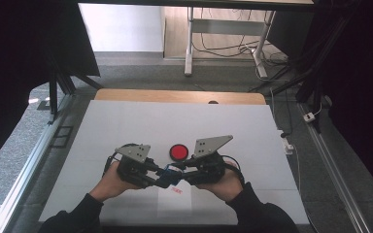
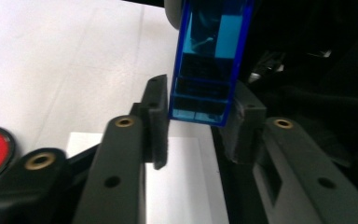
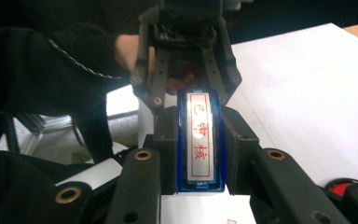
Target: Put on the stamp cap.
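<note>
Black claws (image 1: pixel 167 174) with brass-ringed screw holes, grey three-cornered plates (image 1: pixel 212 145), dark sleeves (image 1: pixel 80 211).

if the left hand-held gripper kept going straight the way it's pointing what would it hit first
Most likely the blue stamp, already between its jaws; the left hand-held gripper has not closed on it. Right behind is the right hand-held gripper, which clamps the stamp and faces it head-on. Depth is hard to judge.
</note>
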